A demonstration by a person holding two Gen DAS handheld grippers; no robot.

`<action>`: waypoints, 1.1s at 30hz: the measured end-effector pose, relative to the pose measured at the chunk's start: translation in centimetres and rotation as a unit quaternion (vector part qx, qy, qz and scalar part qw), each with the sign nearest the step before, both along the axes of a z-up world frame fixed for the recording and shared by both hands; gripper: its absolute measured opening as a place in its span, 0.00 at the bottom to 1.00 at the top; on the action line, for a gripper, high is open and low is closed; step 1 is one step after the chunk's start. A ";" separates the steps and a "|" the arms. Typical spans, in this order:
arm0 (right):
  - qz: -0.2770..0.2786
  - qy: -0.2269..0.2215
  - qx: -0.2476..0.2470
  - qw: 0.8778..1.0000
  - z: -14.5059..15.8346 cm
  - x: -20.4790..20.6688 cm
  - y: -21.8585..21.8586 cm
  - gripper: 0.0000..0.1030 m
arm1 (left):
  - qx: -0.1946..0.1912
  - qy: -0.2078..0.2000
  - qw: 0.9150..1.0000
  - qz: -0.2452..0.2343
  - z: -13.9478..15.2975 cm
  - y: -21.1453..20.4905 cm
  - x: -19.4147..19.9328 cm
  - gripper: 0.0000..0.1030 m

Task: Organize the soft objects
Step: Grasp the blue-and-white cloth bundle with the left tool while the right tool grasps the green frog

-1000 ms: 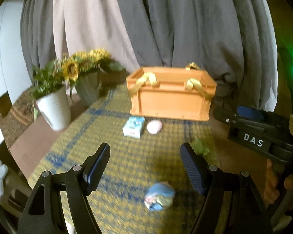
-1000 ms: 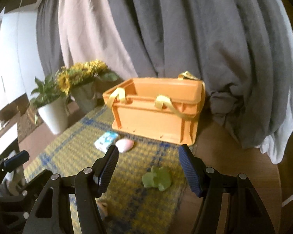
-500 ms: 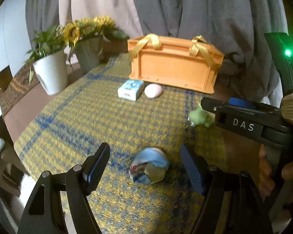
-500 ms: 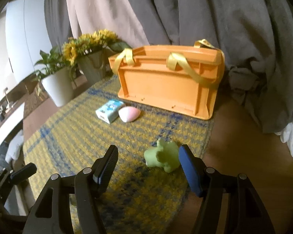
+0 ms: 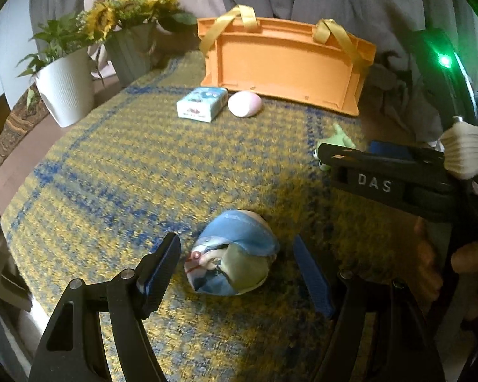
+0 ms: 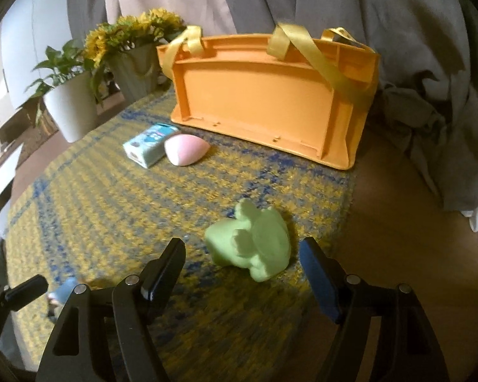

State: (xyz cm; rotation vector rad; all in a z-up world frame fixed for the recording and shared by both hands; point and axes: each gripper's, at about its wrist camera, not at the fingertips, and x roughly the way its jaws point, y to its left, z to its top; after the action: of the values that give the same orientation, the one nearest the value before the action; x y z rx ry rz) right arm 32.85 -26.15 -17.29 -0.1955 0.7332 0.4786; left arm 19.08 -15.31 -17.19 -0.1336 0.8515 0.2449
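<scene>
A blue-and-cream soft ball (image 5: 232, 258) lies on the woven mat between the fingers of my left gripper (image 5: 235, 242), which is open with a gap on each side. A green soft frog (image 6: 264, 232) lies between the fingers of my right gripper (image 6: 242, 243). Its jaws are opening and the pads do not touch the frog. Further back, a pale blue tissue pack (image 5: 202, 103) and a pink egg-shaped toy (image 5: 244, 103) sit in front of an orange crate (image 5: 286, 67) with yellow straps. In the left wrist view the frog (image 5: 337, 137) peeks out behind the right gripper's black body (image 5: 372, 181).
The yellow-and-blue mat (image 5: 143, 175) covers most of the round table. Bare wood (image 6: 398, 222) shows at the right. A white plant pot (image 5: 65, 92) and a grey sunflower pot (image 5: 130, 54) stand at the back left. Grey curtains hang behind the crate.
Both grippers have sunk toward the mat and tipped downward. The ball now sits between the left fingers and the frog between the right fingers, which have spread wider.
</scene>
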 end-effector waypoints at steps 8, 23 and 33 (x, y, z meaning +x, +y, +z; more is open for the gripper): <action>-0.005 0.014 -0.011 1.000 -1.6 1.4 1.0 0.71 | -0.015 0.014 1.000 -0.004 -0.8 0.6 0.8 0.55; -0.024 0.007 0.003 1.000 0.1 -0.5 0.0 0.63 | -0.022 -0.015 1.000 -0.010 1.4 1.6 0.0 0.49; -0.046 -0.004 0.036 0.998 2.9 -3.2 -0.7 0.63 | -0.024 -0.037 0.998 -0.037 4.8 3.1 -0.3 0.48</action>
State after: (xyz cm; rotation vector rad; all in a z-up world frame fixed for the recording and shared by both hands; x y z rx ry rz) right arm 29.66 -26.89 -14.35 -0.0969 0.7124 0.4156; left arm 18.74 -12.17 -12.34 -0.1551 0.7872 0.1489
